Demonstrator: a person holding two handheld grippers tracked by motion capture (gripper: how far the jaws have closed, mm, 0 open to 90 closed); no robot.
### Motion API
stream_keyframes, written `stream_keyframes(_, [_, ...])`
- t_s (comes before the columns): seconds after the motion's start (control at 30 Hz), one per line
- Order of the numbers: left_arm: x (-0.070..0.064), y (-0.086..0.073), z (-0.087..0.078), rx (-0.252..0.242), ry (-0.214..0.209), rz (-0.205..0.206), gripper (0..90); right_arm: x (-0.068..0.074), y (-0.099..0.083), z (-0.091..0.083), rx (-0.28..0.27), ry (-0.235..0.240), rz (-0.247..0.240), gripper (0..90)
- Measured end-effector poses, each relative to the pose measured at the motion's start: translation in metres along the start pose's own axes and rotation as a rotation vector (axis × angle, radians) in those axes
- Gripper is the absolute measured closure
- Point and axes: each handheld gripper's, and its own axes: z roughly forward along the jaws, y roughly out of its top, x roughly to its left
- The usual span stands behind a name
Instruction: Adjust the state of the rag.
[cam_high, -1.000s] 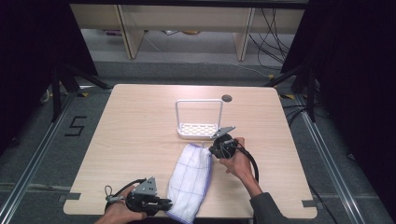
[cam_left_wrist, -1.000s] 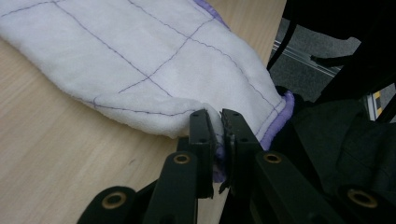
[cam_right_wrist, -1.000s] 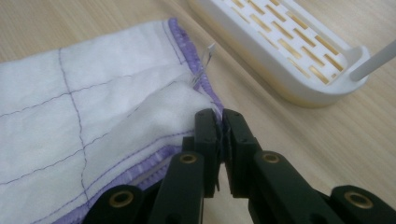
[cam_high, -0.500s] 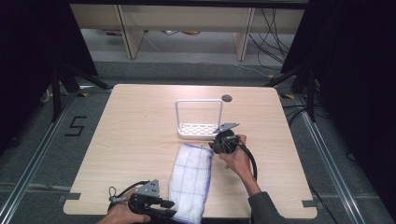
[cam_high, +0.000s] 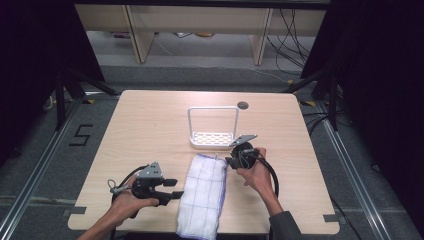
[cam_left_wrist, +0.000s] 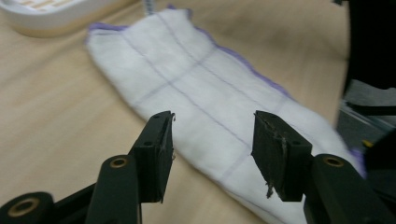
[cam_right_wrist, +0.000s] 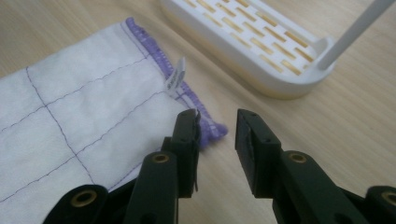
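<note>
A white cloth (cam_high: 202, 195) with thin purple grid lines and a purple hem lies flat near the table's front edge, its near end hanging over it. My left gripper (cam_high: 175, 189) is at the cloth's left edge, open, its jaws (cam_left_wrist: 212, 123) spread wide just above the cloth (cam_left_wrist: 196, 88). My right gripper (cam_high: 231, 161) sits at the cloth's far right corner. In the right gripper view it (cam_right_wrist: 217, 116) stands open with a narrow gap, and the hemmed corner (cam_right_wrist: 212, 130) lies just ahead of the left jaw. A small white label (cam_right_wrist: 176, 77) sticks up from the hem.
A white rack (cam_high: 212, 127) with a slotted base and a tall wire loop stands just beyond the cloth at the table's middle. Its base (cam_right_wrist: 252, 42) is close ahead of my right gripper. A round cable hole (cam_high: 243, 105) is at the back.
My left gripper has moved away from the table's front edge to the cloth's left side. The cloth has shifted slightly and lies flatter. The right gripper has barely moved.
</note>
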Motion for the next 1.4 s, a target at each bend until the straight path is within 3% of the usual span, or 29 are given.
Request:
stream_keyframes(0.17, [0.019, 0.009, 0.014, -0.002, 0.043, -0.036, 46.2, 0.005, 0.004, 0.014, 0.026, 0.014, -0.031, 69.5])
stream_keyframes(0.27, [0.032, 0.015, 0.022, 0.013, 0.068, -0.038, 44.9, 0.006, 0.006, 0.025, 0.072, 0.043, -0.012, 69.5])
stream_keyframes(0.37, [0.042, 0.020, 0.033, 0.019, 0.091, -0.056, 44.1, 0.005, 0.004, 0.034, 0.076, 0.071, -0.021, 74.8])
stream_keyframes(0.5, [0.048, 0.024, 0.043, 0.024, 0.109, -0.057, 43.3, 0.004, 0.007, 0.029, 0.060, 0.069, -0.036, 87.1])
stream_keyframes(0.63, [0.052, 0.028, 0.048, 0.031, 0.109, -0.062, 43.7, 0.003, 0.012, 0.016, 0.044, 0.060, -0.017, 88.3])
stream_keyframes(0.67, [0.053, 0.029, 0.050, 0.026, 0.112, -0.065, 43.7, 0.001, 0.013, 0.015, 0.026, 0.057, -0.045, 88.4])
stream_keyframes(0.73, [0.053, 0.031, 0.054, 0.031, 0.114, -0.069, 44.0, 0.000, 0.017, 0.012, 0.030, 0.059, -0.053, 88.5])
stream_keyframes(0.83, [0.054, 0.035, 0.060, 0.048, 0.121, -0.049, 44.2, -0.004, 0.018, 0.019, 0.039, 0.040, -0.081, 88.4])
stream_keyframes(0.9, [0.055, 0.037, 0.063, 0.054, 0.125, -0.044, 44.8, -0.005, 0.016, 0.027, 0.078, 0.023, -0.092, 88.1])
stream_keyframes(0.93, [0.056, 0.038, 0.065, 0.049, 0.124, -0.049, 45.1, -0.004, 0.015, 0.031, 0.106, 0.018, -0.091, 87.5])
stream_keyframes(1.03, [0.058, 0.040, 0.070, 0.050, 0.135, -0.054, 45.9, -0.004, 0.013, 0.036, 0.104, 0.011, -0.088, 82.2])
stream_keyframes(1.07, [0.058, 0.041, 0.073, 0.034, 0.132, -0.073, 46.1, -0.005, 0.013, 0.035, 0.098, 0.002, -0.088, 79.6])
stream_keyframes(1.13, [0.061, 0.042, 0.074, 0.057, 0.132, -0.054, 46.3, -0.007, 0.013, 0.031, 0.089, -0.023, -0.080, 76.5])
stream_keyframes(1.23, [0.063, 0.044, 0.078, 0.043, 0.132, -0.075, 47.2, -0.012, 0.011, 0.023, 0.060, -0.051, -0.022, 70.3])
stream_keyframes(1.3, [0.064, 0.045, 0.079, 0.063, 0.128, -0.057, 47.4, -0.014, 0.009, 0.019, 0.045, -0.042, 0.008, 66.4])
stream_keyframes(1.4, [0.063, 0.046, 0.084, 0.054, 0.119, -0.066, 48.3, -0.015, 0.008, 0.015, 0.031, -0.019, 0.040, 58.5])
